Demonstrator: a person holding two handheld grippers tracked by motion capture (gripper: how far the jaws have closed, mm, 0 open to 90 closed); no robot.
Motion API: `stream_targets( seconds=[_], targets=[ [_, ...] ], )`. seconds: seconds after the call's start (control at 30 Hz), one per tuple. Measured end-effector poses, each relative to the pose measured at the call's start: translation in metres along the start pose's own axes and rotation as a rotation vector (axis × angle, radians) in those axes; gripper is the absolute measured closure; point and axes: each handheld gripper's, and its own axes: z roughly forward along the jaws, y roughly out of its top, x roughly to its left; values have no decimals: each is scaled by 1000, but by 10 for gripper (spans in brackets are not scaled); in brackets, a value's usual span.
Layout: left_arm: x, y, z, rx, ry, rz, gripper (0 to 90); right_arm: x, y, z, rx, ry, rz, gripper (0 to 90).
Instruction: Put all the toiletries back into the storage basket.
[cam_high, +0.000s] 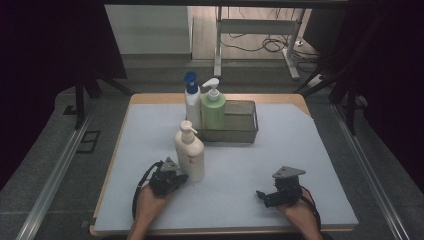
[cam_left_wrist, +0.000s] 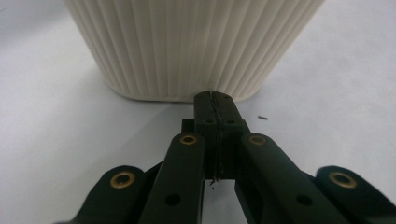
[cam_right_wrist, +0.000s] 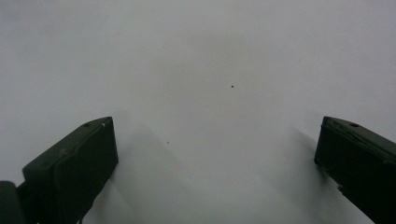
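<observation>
The worktop (cam_high: 280, 165) carries a mesh basket (cam_high: 235, 122) toward the back, with a green bottle (cam_high: 213, 111) standing in its left end and a blue-capped bottle (cam_high: 192, 102) just beside it. In front stands a cream bottle (cam_high: 190, 152), upright on the sheet. The left claw (cam_left_wrist: 214, 97) is clenched on nothing, its tips right at the cream bottle's ribbed base. The right claw (cam_right_wrist: 215, 154) is released, jaws wide apart over bare sheet, well apart from the bottles
</observation>
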Motion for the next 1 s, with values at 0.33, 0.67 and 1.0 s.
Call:
stream_targets(
  seconds=[0.33,0.67,1.0],
  targets=[
    [-1,-1,-1,-4,-16,-6,852,0,0,0,1,2,3,0],
    [2,-14,-17,-7,68,0,542,1,2,-1,14,-1,9,0],
    [10,-26,-30,-19,140,-16,151,1,2,-3,6,20,4,0]
  ],
)
